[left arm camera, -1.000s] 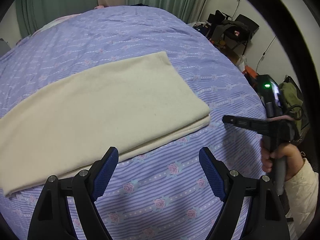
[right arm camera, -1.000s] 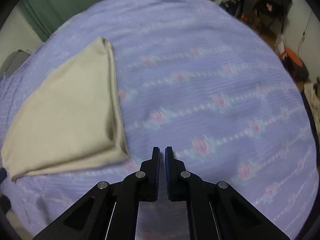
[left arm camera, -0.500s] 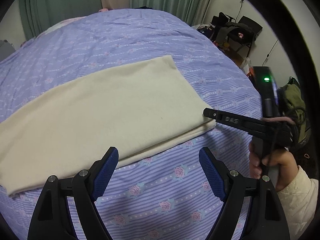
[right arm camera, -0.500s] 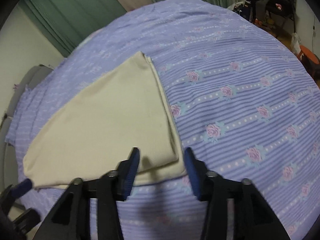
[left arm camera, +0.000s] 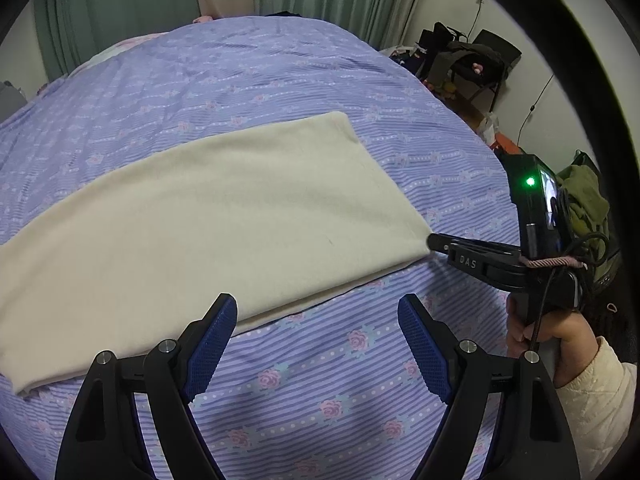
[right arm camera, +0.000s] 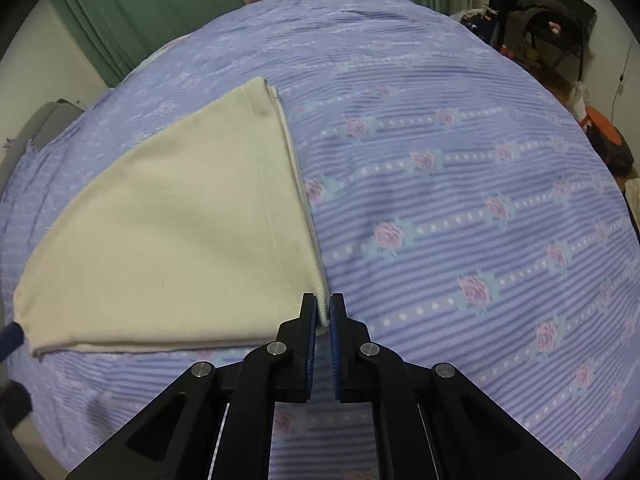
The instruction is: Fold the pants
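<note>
Nearest the left wrist camera: left gripper [left arm camera: 318, 340] held wide apart over bare bedspread [left arm camera: 360, 400], empty, blue pads just short of the near long edge of the cream pants [left arm camera: 200, 216] and not touching them. Hovering, ready, no hold taken on that side.

A little further along, at the right-hand end of the garment: right gripper [right arm camera: 323, 314] just pinched closed on the near corner of the pants [right arm camera: 168, 232], jaws having been closing in the last half second, a sliver of cream hem visible between the pads. From the left wrist view, tip of that tool [left arm camera: 436, 242] touching the same corner, the person's hand [left arm camera: 540, 332] wrapped around the handle, pale sleeve [left arm camera: 592, 408] below.

Beyond both tools: pants lying flat on the purple striped, rose-patterned bed, already doubled lengthwise into one long narrow band, layered edges stacked at the right end, surface smooth, no loose leg showing. Far corner at the left end low in the left view, untouched.

Judged progress: lengthwise fold done; crosswise fold apparently only beginning, with one corner secured. Left to do, probably: second hold on the same end, carrying that end across to the other, perhaps a further fold and smoothing.

Furthest back: green curtains [left arm camera: 120, 8], cluttered chair [left arm camera: 476, 60] by the wall.
</note>
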A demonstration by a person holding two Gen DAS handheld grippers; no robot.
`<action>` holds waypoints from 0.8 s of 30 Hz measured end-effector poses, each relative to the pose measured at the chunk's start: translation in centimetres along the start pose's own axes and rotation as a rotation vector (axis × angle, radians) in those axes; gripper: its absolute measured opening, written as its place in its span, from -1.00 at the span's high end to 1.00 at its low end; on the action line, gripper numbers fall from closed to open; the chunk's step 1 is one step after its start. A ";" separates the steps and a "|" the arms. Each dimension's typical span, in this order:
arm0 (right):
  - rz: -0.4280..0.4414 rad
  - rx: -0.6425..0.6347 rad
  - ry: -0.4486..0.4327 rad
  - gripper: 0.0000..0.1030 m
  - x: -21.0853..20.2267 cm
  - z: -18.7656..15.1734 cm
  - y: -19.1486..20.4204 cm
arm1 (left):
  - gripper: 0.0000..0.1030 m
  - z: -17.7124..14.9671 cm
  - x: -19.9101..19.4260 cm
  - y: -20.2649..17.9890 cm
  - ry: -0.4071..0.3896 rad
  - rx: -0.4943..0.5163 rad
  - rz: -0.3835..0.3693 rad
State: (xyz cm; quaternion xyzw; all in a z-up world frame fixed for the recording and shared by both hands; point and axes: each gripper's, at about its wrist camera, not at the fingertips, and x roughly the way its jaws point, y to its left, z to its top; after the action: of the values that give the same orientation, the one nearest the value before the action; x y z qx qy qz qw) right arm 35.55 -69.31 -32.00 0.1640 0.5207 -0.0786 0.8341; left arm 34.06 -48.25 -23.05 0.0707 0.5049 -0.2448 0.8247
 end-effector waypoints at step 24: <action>0.397 0.438 -0.070 -0.32 2.7 -4.9 1.6 | -0.71 0.8 2.5 4.3 -0.100 0.044 0.216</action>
State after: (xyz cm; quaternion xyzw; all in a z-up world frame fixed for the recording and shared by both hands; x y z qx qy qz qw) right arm 33.16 -65.94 -36.08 0.4359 0.4201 -0.0299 0.7954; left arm 37.69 -45.68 -25.38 0.1305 0.4472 -0.1686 0.8687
